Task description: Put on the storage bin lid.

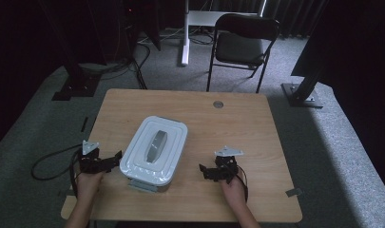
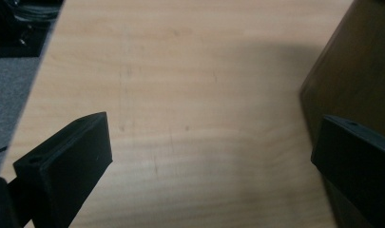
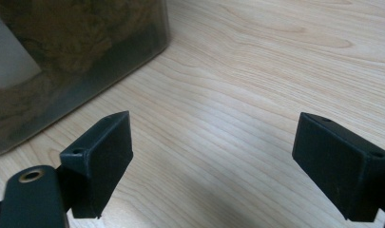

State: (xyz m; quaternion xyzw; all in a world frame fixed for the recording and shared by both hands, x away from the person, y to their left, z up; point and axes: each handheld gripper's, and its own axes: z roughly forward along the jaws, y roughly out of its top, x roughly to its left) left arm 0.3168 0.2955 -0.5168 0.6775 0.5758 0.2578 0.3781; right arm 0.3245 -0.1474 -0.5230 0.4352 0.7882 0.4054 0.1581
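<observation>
The left gripper (image 1: 115, 157) sits low at the near left part of the desk (image 1: 237, 123), its jaws spread wide with only bare wood between them. Just beside it, to its right, stands the box (image 1: 154, 148), a white-lidded container with a grey handle (image 1: 155, 145) lying along the top of the lid. The right gripper (image 1: 203, 170) rests on the other side of the box, a little farther off, its jaws also wide apart and holding nothing. So the box lies between the two grippers, near the front half of the desk, untouched by either as far as can be told.

The left gripper (image 2: 211, 152) view adds a dark, blurred wall of the box (image 2: 356, 71) close by the right jaw (whether they touch cannot be told). The right gripper (image 3: 211, 164) view shows the box (image 3: 76, 57) wall as see-through, with something brownish and rope-like inside, which the high view hides under the lid. The high view alone gives the surroundings: a folding chair (image 1: 245, 40) beyond the far edge of the desk, on grey carpet.
</observation>
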